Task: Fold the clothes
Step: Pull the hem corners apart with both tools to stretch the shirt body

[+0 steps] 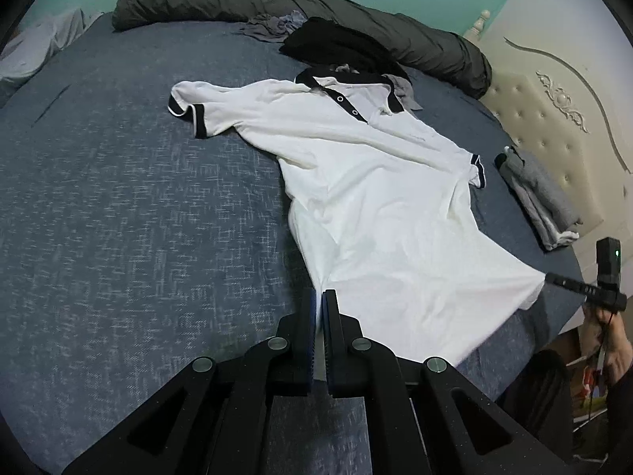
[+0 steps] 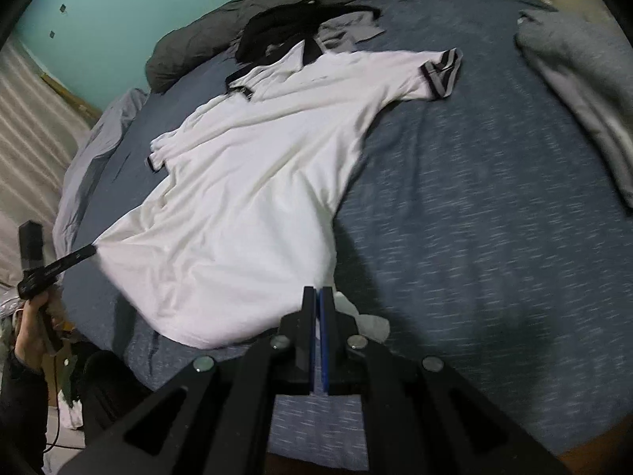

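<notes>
White polo shirt [image 1: 376, 198] with black collar and black sleeve bands lies front-up on the blue-grey bed [image 1: 118, 217], spread ahead of both tongs, collar at the far end. The left tongs [image 1: 319, 297] are clenched on the hem corner nearest them; white cloth bunches into the closed jaws and pulls taut from that point. The right tongs [image 2: 318, 293] are likewise clenched on the opposite hem corner, a small flap of white fabric poking out just to their right. The hem between the two corners hangs stretched, its middle sagging toward the bed.

Seen from the left wrist, the right tongs [image 1: 554, 277] show at the far right, their tip pinching the shirt's corner, with a hand [image 1: 609, 340] below them. Seen from the right wrist, the left tongs [image 2: 85, 255] show at the far left, gripping the other corner, with a hand [image 2: 31, 336] beneath.

Beyond the collar: a black garment [image 1: 336, 43] and a grey garment [image 1: 273, 25], then a dark rolled duvet [image 1: 237, 0] along the far edge. A folded grey stack [image 1: 542, 198] sits to the right of the shirt, near the cream tufted headboard [image 1: 554, 118].
</notes>
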